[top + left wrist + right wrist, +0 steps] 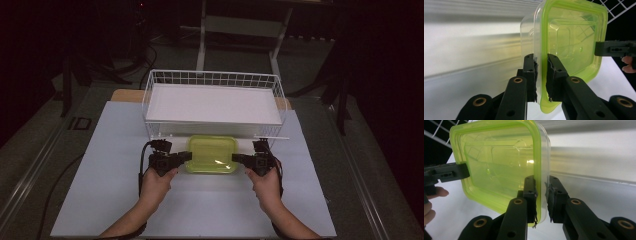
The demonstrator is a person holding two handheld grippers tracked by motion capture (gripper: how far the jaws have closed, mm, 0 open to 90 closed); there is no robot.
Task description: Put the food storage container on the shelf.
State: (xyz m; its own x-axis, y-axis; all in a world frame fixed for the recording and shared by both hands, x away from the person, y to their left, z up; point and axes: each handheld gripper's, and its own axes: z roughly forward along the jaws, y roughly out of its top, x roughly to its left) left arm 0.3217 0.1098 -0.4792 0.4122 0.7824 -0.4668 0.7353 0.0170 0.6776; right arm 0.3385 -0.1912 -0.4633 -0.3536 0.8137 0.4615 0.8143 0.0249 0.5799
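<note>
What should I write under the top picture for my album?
Two tools, left and right, grip a green-lidded box beside a wire basket.

Left gripper (pixel 541 77) and right gripper (pixel 541 196): black jaws, brass-ringed pivots, frayed pads; black cables trailed; forearms left bare.

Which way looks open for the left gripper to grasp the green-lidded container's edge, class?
Probably yes, from the container's left: the left gripper already has its jaws either side of the green-lidded container rim, nothing between them.
</note>
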